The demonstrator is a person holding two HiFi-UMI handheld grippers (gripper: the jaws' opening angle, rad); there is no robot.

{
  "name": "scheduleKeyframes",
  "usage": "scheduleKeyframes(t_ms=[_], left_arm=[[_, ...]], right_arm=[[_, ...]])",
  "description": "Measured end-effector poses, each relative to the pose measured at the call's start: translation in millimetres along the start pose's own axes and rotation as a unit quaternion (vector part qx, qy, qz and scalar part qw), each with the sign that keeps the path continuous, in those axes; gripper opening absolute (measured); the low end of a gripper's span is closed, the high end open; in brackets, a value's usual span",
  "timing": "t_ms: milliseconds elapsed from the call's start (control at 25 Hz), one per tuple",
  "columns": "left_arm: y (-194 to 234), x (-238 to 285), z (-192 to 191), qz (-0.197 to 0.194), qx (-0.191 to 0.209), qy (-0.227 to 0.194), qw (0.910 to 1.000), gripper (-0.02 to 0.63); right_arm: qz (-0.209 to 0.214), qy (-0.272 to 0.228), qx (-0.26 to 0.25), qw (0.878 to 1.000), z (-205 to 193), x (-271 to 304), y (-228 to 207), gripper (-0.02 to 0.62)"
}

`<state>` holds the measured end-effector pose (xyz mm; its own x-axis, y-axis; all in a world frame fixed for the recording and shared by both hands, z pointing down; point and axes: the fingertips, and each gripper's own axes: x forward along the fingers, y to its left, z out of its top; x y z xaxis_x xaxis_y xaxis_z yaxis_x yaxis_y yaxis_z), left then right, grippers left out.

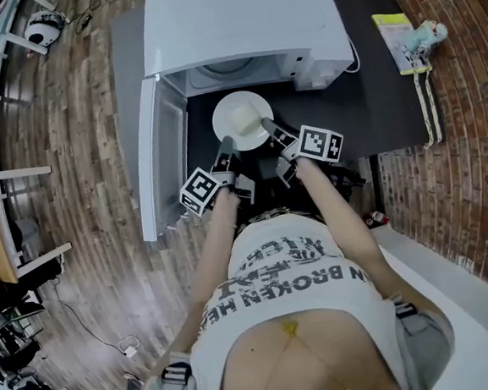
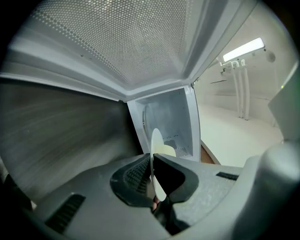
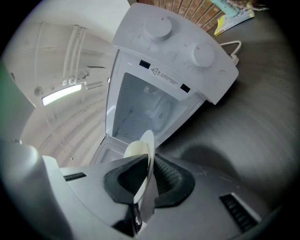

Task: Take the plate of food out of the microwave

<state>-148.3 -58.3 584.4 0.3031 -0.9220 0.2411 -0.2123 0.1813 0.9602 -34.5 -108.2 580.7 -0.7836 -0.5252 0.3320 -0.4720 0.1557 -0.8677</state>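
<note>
The left hand-held gripper and the right hand-held gripper each clamp the rim of the plate, which is held just outside the open microwave, above the table. Setting it down probably remains.

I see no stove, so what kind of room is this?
Probably a workroom, not a kitchen: the microwave sits on a dark table by a brick wall, with a cable on the wooden floor.

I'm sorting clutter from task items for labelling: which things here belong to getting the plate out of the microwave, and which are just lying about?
In the job: plate, microwave, left gripper, right gripper.
Lying about: booklet, small toy.
</note>
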Motion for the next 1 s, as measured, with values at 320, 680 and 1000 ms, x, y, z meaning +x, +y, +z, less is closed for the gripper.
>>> scheduleKeyframes(t_ms=[320, 680, 1000], left_arm=[[6, -19, -12, -0.010, 0.014, 0.051, 0.9986, 0.021], [7, -41, -18, -0.022, 0.033, 0.074, 0.9964, 0.021], [1, -36, -33, -0.030, 0.045, 0.075, 0.9957, 0.021]], right_arm=[[-0.023, -0.046, 0.015, 0.999, -26, -25, 0, 0.037], [-0.017, -0.082, 0.031, 0.996, -50, -42, 8, 0.035], [-0.003, -0.091, 0.039, 0.995, -43, -55, 0, 0.034]])
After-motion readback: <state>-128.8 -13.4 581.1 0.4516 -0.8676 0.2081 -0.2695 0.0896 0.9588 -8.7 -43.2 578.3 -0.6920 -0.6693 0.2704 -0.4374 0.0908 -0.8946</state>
